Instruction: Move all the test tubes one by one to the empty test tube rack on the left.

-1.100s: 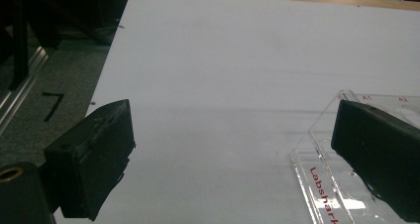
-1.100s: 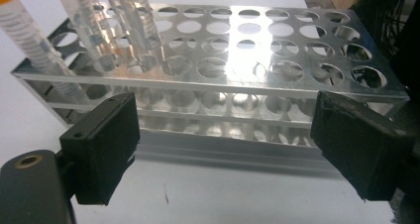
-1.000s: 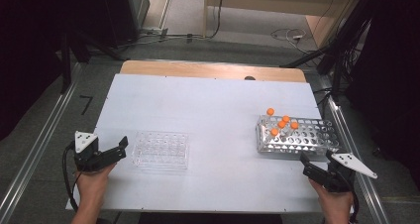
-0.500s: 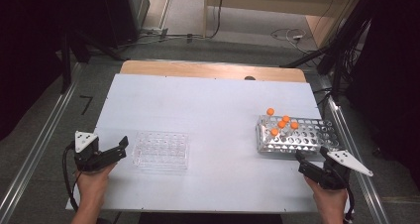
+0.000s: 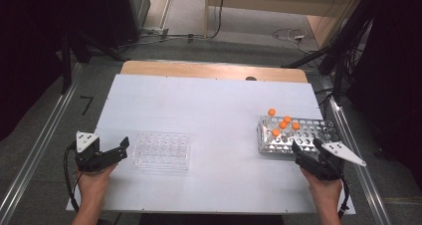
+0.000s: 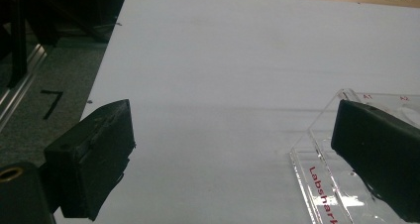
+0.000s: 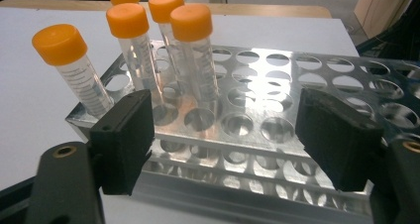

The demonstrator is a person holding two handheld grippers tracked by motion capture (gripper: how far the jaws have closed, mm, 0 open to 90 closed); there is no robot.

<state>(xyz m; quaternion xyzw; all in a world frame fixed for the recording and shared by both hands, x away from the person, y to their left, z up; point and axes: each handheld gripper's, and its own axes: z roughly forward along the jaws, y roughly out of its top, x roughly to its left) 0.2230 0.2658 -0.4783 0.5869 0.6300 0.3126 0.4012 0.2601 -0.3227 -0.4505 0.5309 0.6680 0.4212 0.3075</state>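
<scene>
Your metal tube rack (image 5: pixel 298 136) sits at right of centre, holding five upright orange-capped tubes (image 5: pixel 283 125) in its left end; your clear well plate (image 5: pixel 161 150) lies flat lower left.

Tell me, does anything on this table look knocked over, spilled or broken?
Nothing stands out. The five orange-capped tubes stand in the metal rack, leaning slightly in their holes; none has fallen. The clear plastic plate lies flat on the white table, with no spill visible. Both the left gripper and right gripper are open and empty.
</scene>
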